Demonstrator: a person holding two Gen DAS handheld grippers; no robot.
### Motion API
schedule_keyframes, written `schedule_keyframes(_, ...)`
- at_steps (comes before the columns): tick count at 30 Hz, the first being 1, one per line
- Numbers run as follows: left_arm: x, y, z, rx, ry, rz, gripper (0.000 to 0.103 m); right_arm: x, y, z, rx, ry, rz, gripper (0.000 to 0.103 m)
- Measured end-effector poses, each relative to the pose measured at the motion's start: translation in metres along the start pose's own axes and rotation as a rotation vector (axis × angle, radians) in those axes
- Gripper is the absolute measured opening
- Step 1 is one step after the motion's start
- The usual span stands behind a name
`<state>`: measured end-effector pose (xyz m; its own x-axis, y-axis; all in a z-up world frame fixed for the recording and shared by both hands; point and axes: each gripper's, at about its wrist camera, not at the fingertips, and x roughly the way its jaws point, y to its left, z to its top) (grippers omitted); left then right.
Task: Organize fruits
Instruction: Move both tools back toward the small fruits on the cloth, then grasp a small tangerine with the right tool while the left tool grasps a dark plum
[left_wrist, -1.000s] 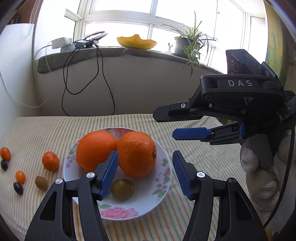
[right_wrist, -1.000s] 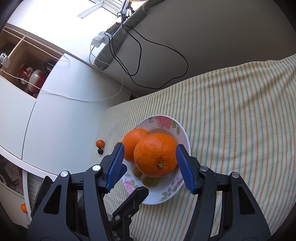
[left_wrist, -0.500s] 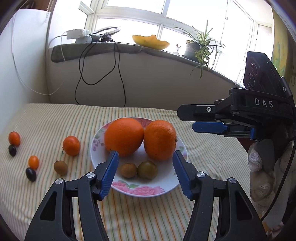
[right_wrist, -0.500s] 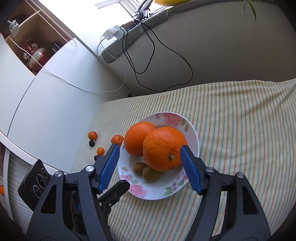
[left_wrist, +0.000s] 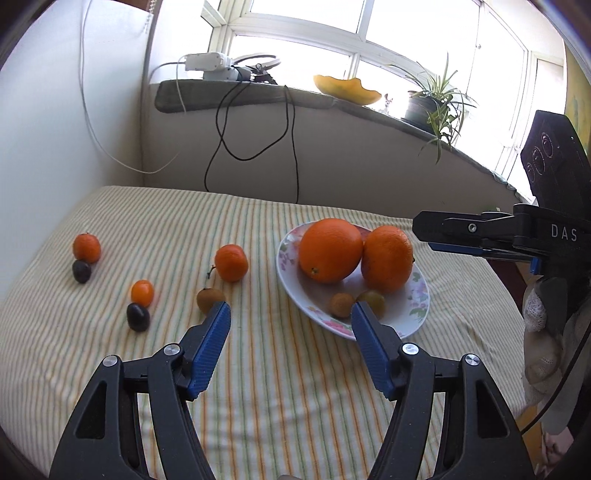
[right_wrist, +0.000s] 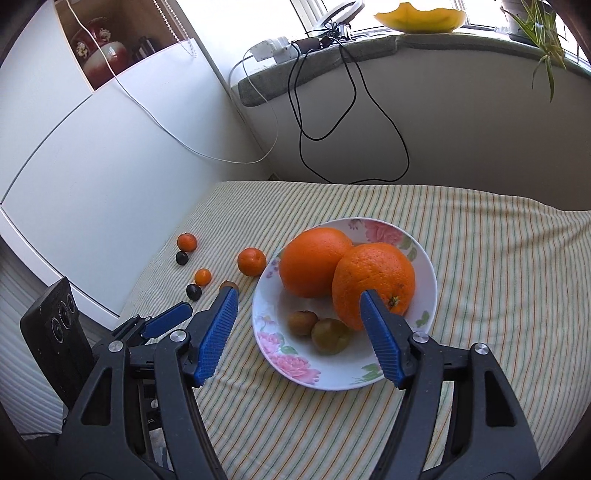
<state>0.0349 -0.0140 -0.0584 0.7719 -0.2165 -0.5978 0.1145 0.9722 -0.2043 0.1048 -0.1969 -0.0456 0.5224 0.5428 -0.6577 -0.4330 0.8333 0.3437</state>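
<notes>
A floral plate (left_wrist: 417, 308) (right_wrist: 424, 266) on the striped cloth holds two large oranges (left_wrist: 330, 249) (right_wrist: 314, 261) and two small brownish fruits (left_wrist: 341, 305) (right_wrist: 330, 336). Left of the plate lie a mandarin (left_wrist: 231, 262) (right_wrist: 251, 261), a small brown fruit (left_wrist: 209, 298), a small orange fruit (left_wrist: 142, 292), a dark grape (left_wrist: 137, 316), and farther left another orange fruit (left_wrist: 86, 247) with a dark grape (left_wrist: 81, 271). My left gripper (left_wrist: 290, 310) is open and empty above the cloth, left of the plate. My right gripper (right_wrist: 299, 295) is open and empty over the plate's near side.
The table (left_wrist: 295, 398) stands against a wall below a windowsill with a potted plant (left_wrist: 432, 99), a yellow bowl (left_wrist: 347, 85) and hanging black cables (left_wrist: 255, 147). A white cabinet (right_wrist: 74, 166) borders the table's left edge.
Both grippers have drawn back and up from the plate. The left view has swung left, so the loose fruits now sit nearer its middle. Both stay open and empty.
</notes>
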Motion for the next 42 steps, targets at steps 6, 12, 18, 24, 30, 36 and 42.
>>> schedule_keyframes(6,-0.011,0.032,-0.004,-0.038,-0.004,0.049,0.067,0.007,0.023,0.002,-0.039,0.005,0.052,0.071)
schedule_keyframes(12,-0.015,0.059,-0.009,-0.078,-0.001,0.078,0.067,0.024,0.051,0.008,-0.095,0.031,0.073,0.071)
schedule_keyframes(18,-0.013,0.084,-0.013,-0.124,0.013,0.092,0.065,0.043,0.068,0.013,-0.147,0.064,0.081,0.071)
schedule_keyframes(24,-0.007,0.101,-0.015,-0.152,0.026,0.103,0.058,0.066,0.083,0.021,-0.21,0.107,0.081,0.071)
schedule_keyframes(30,0.002,0.108,-0.013,-0.161,0.048,0.088,0.048,0.095,0.096,0.026,-0.274,0.161,0.063,0.062)
schedule_keyframes(36,0.011,0.111,-0.01,-0.157,0.067,0.079,0.04,0.127,0.102,0.031,-0.348,0.224,0.008,0.051)
schedule_keyframes(42,0.021,0.114,-0.009,-0.158,0.086,0.071,0.038,0.154,0.104,0.031,-0.41,0.282,-0.05,0.048)
